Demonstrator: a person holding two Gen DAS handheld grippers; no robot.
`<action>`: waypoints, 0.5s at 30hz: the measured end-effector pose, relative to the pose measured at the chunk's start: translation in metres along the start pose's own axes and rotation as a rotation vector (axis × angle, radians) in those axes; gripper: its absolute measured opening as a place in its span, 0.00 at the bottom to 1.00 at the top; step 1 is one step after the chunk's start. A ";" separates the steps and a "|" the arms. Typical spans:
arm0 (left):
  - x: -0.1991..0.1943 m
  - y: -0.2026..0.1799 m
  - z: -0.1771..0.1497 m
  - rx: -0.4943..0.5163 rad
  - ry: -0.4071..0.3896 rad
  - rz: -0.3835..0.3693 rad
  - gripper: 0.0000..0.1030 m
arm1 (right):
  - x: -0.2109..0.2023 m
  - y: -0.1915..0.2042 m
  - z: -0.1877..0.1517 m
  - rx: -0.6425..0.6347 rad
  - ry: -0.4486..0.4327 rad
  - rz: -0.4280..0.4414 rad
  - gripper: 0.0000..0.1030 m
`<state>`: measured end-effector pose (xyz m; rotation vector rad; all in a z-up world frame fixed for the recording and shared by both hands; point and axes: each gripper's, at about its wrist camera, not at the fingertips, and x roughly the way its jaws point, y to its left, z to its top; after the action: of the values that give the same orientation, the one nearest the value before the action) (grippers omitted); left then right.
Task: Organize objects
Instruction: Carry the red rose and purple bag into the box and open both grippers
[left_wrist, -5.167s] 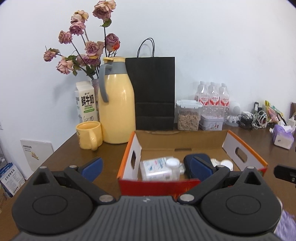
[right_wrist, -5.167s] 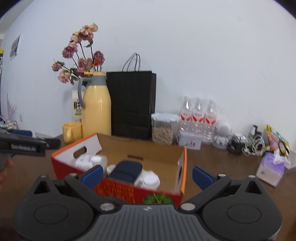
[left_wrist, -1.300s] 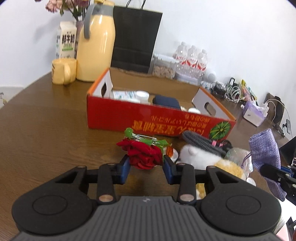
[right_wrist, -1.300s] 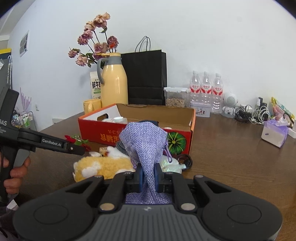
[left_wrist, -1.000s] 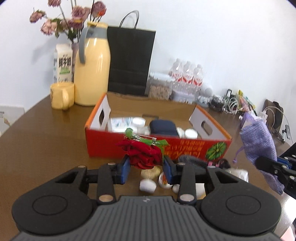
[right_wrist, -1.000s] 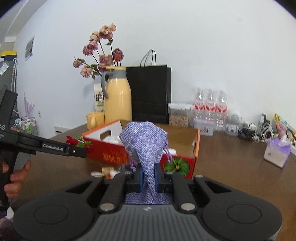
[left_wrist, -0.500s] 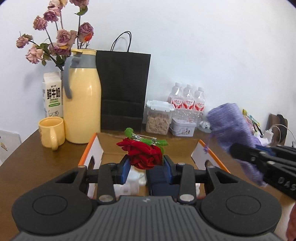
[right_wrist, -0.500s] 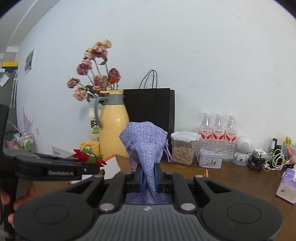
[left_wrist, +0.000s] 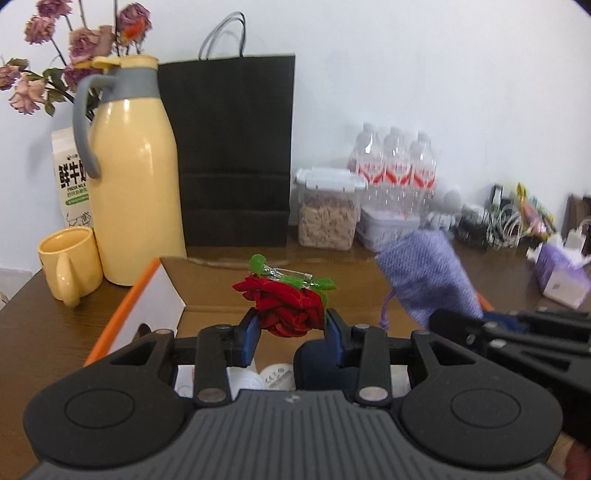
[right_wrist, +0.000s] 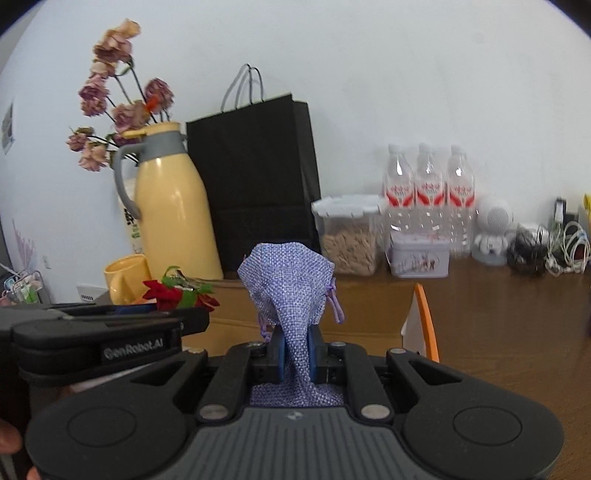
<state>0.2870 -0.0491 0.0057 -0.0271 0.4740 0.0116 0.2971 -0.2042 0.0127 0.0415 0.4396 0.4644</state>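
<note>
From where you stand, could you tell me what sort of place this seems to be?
Probably a home or small office corner: a wooden table against a plain wall, crowded with a yellow jug, mug, water bottles and tangled cables.

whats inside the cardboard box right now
In the cardboard box, the left wrist view shows a dark blue item and white round lids. The left tongs, shut on the red rose, hide the rest.

Both grippers now hang over the cardboard box (left_wrist: 173, 284), no longer low at the table in front of it: the left gripper (left_wrist: 291, 334) carries the red rose (left_wrist: 284, 308), the right gripper (right_wrist: 295, 350) the purple pouch (right_wrist: 290, 280).
</note>
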 end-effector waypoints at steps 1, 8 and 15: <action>0.002 0.000 -0.003 0.008 0.006 0.001 0.37 | 0.001 -0.001 -0.002 0.002 0.006 -0.002 0.11; -0.002 0.000 -0.009 0.038 -0.019 0.032 0.51 | 0.003 0.000 -0.009 -0.008 0.039 -0.016 0.24; -0.011 0.006 -0.006 0.025 -0.094 0.135 1.00 | -0.005 0.000 -0.010 -0.015 0.003 -0.061 0.75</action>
<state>0.2746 -0.0433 0.0052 0.0299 0.3816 0.1389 0.2886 -0.2068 0.0060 0.0132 0.4391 0.4079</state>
